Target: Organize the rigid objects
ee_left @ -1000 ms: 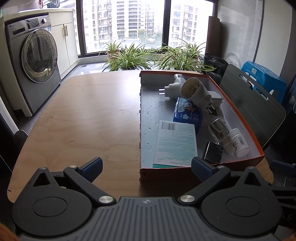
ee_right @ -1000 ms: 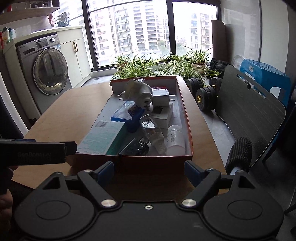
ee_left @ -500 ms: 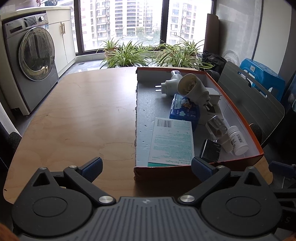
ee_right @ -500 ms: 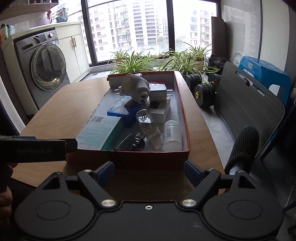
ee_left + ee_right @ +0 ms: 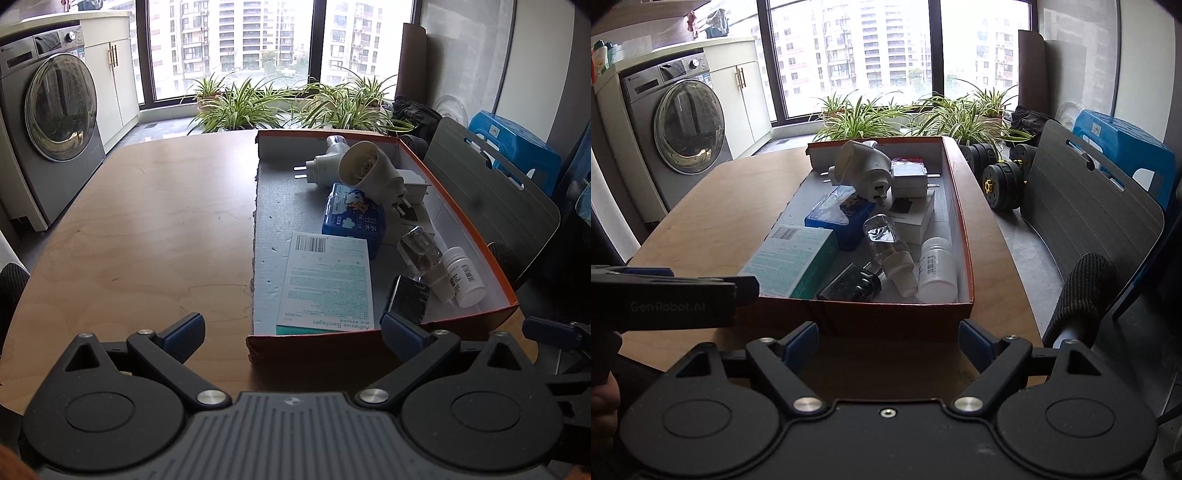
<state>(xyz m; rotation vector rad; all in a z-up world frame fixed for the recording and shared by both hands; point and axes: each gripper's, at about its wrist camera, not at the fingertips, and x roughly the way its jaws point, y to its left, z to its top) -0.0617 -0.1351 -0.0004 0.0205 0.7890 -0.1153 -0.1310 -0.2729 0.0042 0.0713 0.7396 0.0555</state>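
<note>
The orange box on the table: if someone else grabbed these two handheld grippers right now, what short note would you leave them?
Left gripper: open, empty, at the near wall of the orange box.
Right gripper: open, empty, just before the same wall.
In the box: bandage carton, blue tissue pack, white plug adapters, clear bottle, white pill bottle, black item.
Done: nothing visibly sorted.
Left: everything; the items lie jumbled.

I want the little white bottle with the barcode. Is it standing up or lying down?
Lying down. The white bottle rests on its side in the orange box, beside the clear bottle, label facing up.
</note>
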